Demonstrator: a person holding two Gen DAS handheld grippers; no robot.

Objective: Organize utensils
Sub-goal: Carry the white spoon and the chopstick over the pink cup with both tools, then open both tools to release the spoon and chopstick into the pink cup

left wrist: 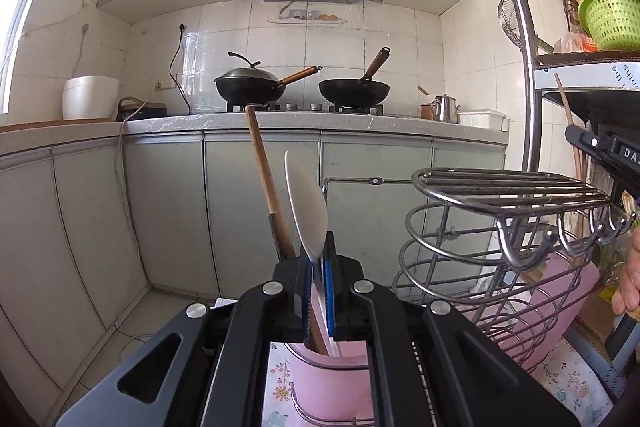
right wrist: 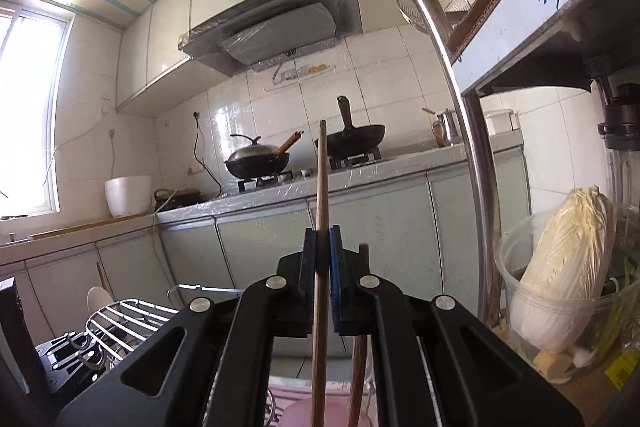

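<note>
In the left wrist view my left gripper [left wrist: 319, 259] is shut on a white flat rice spoon [left wrist: 306, 203] that stands upright. A wooden stick [left wrist: 266, 183] leans just left of the spoon, outside the pads. Both reach down into a pink utensil holder [left wrist: 328, 379] under the gripper. In the right wrist view my right gripper [right wrist: 322, 251] is shut on a long wooden chopstick [right wrist: 322, 179] that points up. A second, darker chopstick [right wrist: 360, 347] stands free to its right. The pink holder [right wrist: 296, 411] shows below them.
A chrome wire rack [left wrist: 516, 195] with hooks stands right of the holder, with a pink board [left wrist: 560, 291] in it. A hand [left wrist: 628, 279] is at the right edge. A steel shelf post [right wrist: 468, 147], a cabbage [right wrist: 560, 267] in a clear tub and a counter with two woks [left wrist: 354, 91] lie ahead.
</note>
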